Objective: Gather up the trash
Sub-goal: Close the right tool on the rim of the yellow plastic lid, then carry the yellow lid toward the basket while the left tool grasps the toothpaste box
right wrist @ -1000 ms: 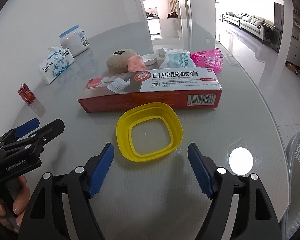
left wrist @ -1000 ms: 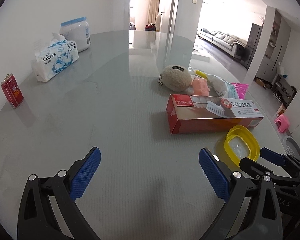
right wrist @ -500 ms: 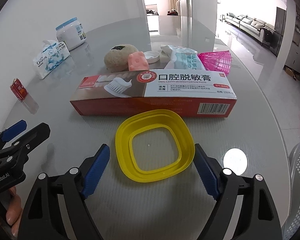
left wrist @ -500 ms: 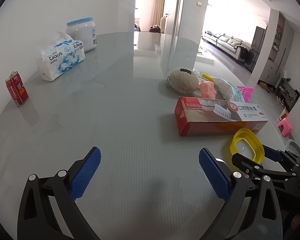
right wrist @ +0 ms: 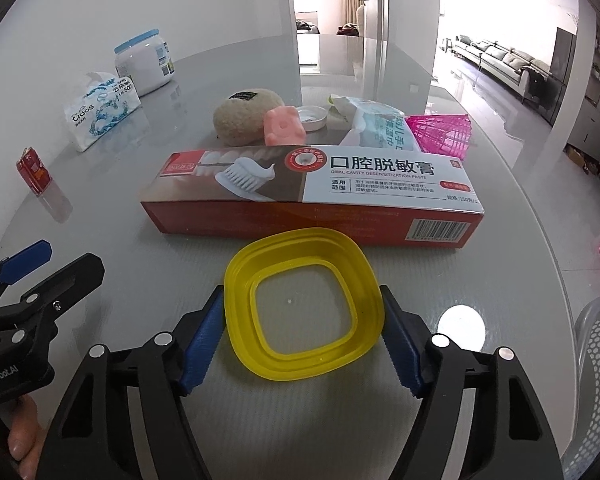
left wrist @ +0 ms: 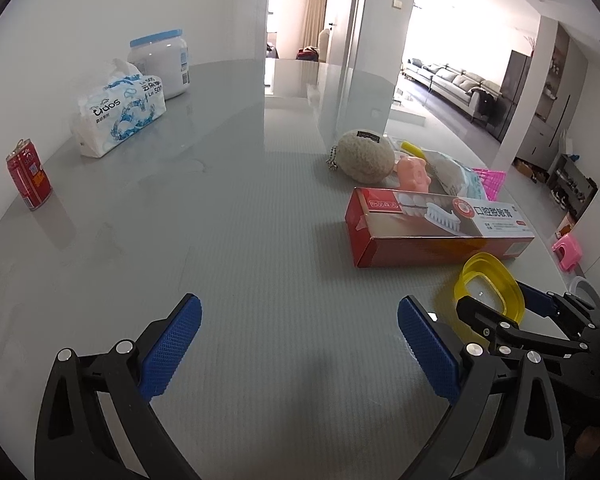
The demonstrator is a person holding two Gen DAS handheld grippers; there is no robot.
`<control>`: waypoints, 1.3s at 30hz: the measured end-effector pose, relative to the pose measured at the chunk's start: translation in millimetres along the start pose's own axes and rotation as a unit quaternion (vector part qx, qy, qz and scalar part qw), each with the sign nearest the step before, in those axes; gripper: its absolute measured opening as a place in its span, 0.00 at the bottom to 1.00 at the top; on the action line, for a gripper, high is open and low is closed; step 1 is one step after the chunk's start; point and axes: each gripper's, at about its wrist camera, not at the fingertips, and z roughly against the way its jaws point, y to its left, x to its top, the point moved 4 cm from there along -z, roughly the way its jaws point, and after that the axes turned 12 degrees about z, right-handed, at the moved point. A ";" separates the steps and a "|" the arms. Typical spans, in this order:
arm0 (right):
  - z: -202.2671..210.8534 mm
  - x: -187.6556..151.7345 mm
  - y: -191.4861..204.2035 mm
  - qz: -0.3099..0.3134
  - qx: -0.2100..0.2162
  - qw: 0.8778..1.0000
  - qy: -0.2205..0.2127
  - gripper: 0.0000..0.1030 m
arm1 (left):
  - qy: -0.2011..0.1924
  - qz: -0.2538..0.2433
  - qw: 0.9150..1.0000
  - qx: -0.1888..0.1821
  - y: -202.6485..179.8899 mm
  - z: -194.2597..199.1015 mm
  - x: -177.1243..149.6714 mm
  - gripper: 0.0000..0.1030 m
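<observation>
A yellow square plastic lid (right wrist: 240, 280) lies on the grey glass table (right wrist: 120, 248), just in front of a red-and-white toothpaste box (right wrist: 312, 184). My right gripper (right wrist: 301, 292) straddles the lid with its jaws closing; both blue pads meet the lid's left and right rims. The left wrist view shows the same lid (left wrist: 488, 268) between the right gripper's (left wrist: 496, 300) fingers. My left gripper (left wrist: 299, 306) hovers open over bare table to the left, with nothing between its pads.
Behind the box lie a beige sponge (right wrist: 244, 114), a pink toy (right wrist: 282, 126), a white cap (right wrist: 312, 116), a wipes pack (right wrist: 384, 128) and a pink basket (right wrist: 440, 134). Far left stand a red can (left wrist: 28, 178), a tissue pack (left wrist: 120, 114) and a jar (left wrist: 162, 62). A white perforated bin (right wrist: 596, 360) stands beside the table's right edge.
The right gripper has moved forward over the yellow lid and narrowed until its pads reach the rims. The left gripper has stayed put and open.
</observation>
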 end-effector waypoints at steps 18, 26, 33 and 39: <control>56.1 -49.1 -44.7 -0.068 0.019 0.997 -0.025 0.69 | -0.025 -0.032 0.999 -0.006 -26.9 -19.0 55.4 0.94; 78.0 -57.9 -57.4 -0.076 0.015 0.996 -0.043 0.69 | -0.015 -0.031 0.999 0.009 -40.0 -61.3 90.0 0.94; 93.2 -67.0 -69.6 -0.088 0.007 0.995 -0.051 0.69 | 0.008 -0.044 0.999 0.031 -47.3 -93.5 98.1 0.94; 103.5 -70.1 -76.8 -0.100 0.007 0.993 -0.062 0.69 | 0.024 -0.049 0.998 0.023 -48.2 -92.1 82.8 0.94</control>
